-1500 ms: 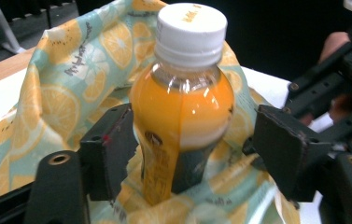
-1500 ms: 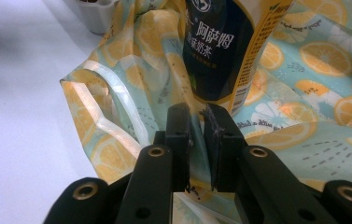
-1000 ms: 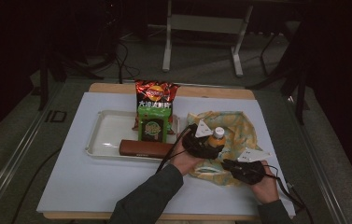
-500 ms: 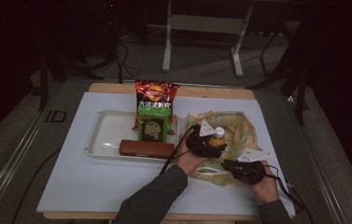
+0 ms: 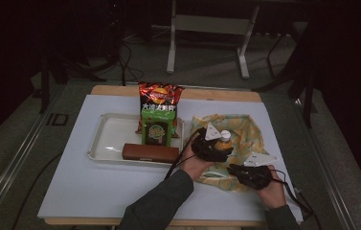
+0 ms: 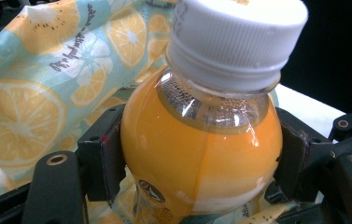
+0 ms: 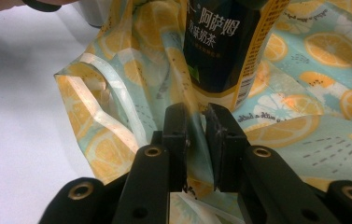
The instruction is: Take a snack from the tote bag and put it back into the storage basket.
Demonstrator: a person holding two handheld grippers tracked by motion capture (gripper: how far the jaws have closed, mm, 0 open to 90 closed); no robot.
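Left gripper view: left gripper (image 6: 201,163) clamps bottle (image 6: 201,140); right gripper (image 7: 196,135) pinches cloth (image 7: 117,93).

The bottle (image 6: 201,154) is clear glossy plastic with a ridged matt white cap (image 6: 236,39). The fruit-print bag (image 7: 304,107) looks like thin, slightly shiny cloth. At the tray's (image 5: 108,143) 12 o'clock, the crisp packet (image 5: 160,96) is glossy foil.
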